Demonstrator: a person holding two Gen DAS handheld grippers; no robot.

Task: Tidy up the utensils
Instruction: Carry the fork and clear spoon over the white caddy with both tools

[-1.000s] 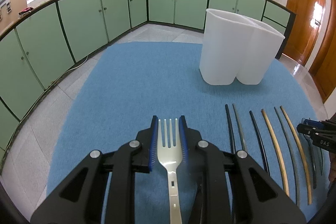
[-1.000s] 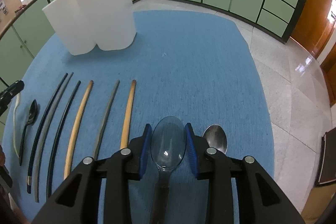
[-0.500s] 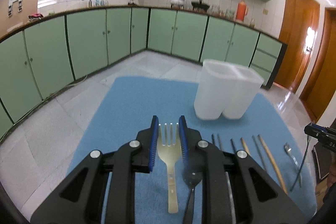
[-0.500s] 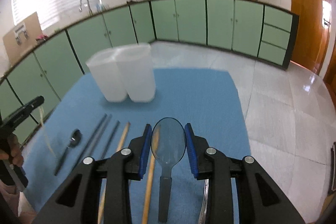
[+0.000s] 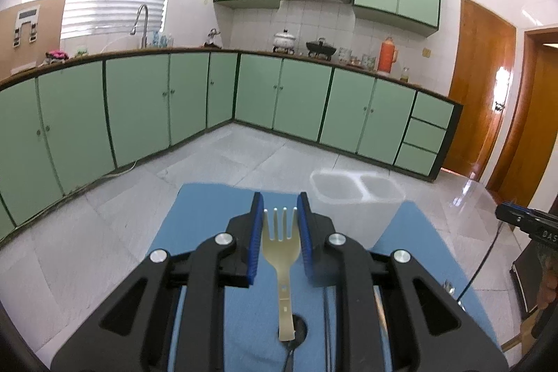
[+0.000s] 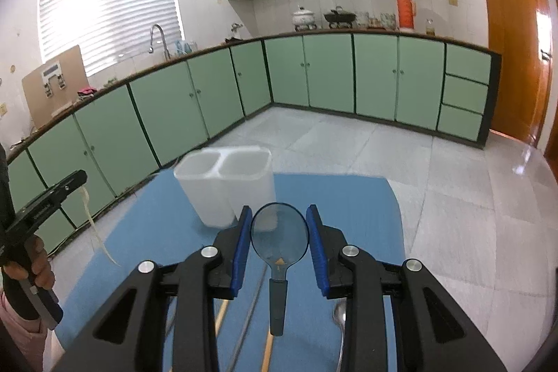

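My left gripper is shut on a cream plastic fork, tines forward, handle hanging back over the blue mat. My right gripper is shut on a clear grey plastic spoon by its bowl. The white two-compartment holder stands on the mat beyond both grippers; in the left wrist view the holder is ahead and to the right. Both compartments look empty. Chopsticks and a metal spoon lie on the mat, mostly hidden under the right gripper.
The blue mat covers a table with tiled floor beyond its edges. Green cabinets line the walls. A hand holds the left gripper at the left edge of the right wrist view. A black spoon lies below the fork.
Both grippers have risen and tilted up with the fork and the clear spoon lifted off the mat. The holder now sits lower and smaller in both views.
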